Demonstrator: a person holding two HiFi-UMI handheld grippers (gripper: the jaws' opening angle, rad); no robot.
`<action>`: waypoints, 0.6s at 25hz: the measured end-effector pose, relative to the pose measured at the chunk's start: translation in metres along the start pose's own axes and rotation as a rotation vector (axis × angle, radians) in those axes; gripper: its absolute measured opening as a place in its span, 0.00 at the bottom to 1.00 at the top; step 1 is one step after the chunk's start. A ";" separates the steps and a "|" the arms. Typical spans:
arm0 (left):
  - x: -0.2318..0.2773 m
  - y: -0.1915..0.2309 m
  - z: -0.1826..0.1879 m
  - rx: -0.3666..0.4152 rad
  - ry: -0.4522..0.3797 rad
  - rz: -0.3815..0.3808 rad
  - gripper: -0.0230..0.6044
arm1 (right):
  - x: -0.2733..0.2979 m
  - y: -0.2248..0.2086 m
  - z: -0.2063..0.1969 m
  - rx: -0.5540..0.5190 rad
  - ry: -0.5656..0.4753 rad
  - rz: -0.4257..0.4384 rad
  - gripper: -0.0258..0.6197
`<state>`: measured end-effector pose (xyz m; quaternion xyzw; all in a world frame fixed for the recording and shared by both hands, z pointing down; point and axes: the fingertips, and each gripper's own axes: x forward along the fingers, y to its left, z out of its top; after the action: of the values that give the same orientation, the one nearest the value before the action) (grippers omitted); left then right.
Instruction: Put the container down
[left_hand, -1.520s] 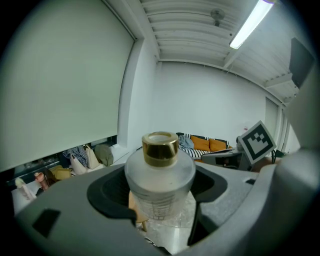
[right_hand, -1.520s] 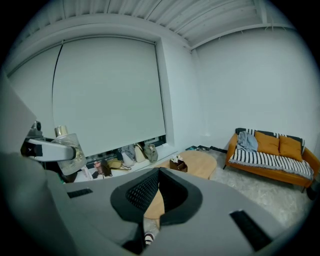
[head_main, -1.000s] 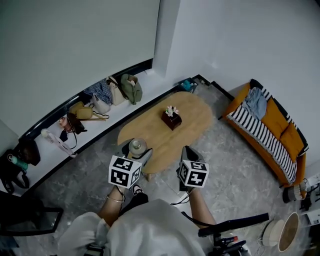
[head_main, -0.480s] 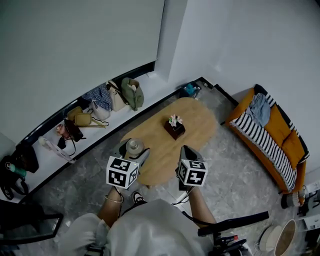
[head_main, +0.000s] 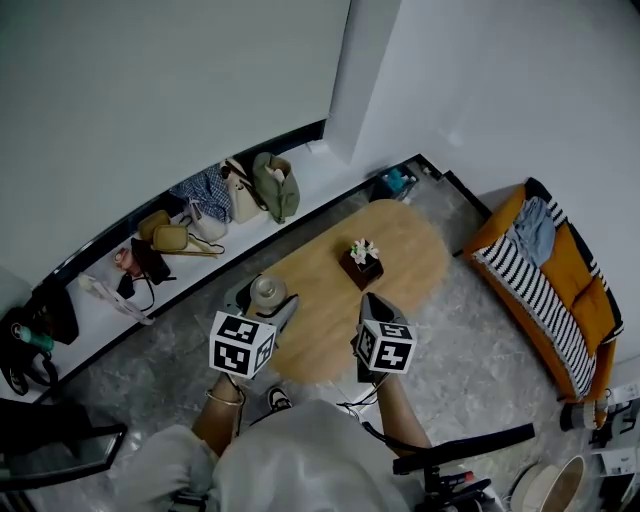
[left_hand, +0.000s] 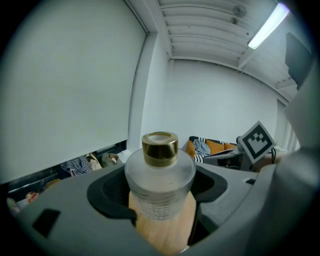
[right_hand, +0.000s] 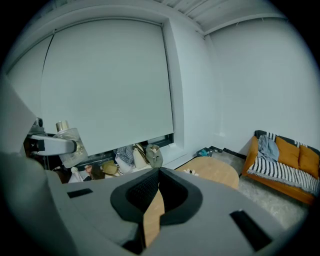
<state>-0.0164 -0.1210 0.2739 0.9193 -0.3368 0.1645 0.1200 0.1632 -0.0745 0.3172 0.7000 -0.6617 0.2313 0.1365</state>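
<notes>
Worktop drifted right; your left gripper fingers clamp the container, right gripper fingers closed, empty. Releasing at its near edge risks a fall.

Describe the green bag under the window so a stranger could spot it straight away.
Find the white ledge running under the big pale blind, where a row of bags sits. The green bag stands at the row's end nearest the wall corner, olive beside a cream bag.

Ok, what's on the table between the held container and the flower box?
Only bare wooden tabletop, as the head view shows, between the container and the flower box.
</notes>
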 end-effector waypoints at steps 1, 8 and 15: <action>0.002 0.002 0.000 0.000 0.001 0.001 0.57 | 0.004 -0.003 -0.002 0.006 0.010 -0.001 0.08; 0.030 0.009 -0.003 -0.023 0.023 0.036 0.57 | 0.037 -0.030 -0.014 0.047 0.065 0.009 0.08; 0.040 0.020 -0.006 -0.099 0.016 0.151 0.57 | 0.097 -0.024 -0.013 -0.011 0.152 0.135 0.08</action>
<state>-0.0024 -0.1573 0.2969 0.8828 -0.4121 0.1637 0.1551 0.1870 -0.1495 0.3801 0.6335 -0.6963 0.2889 0.1744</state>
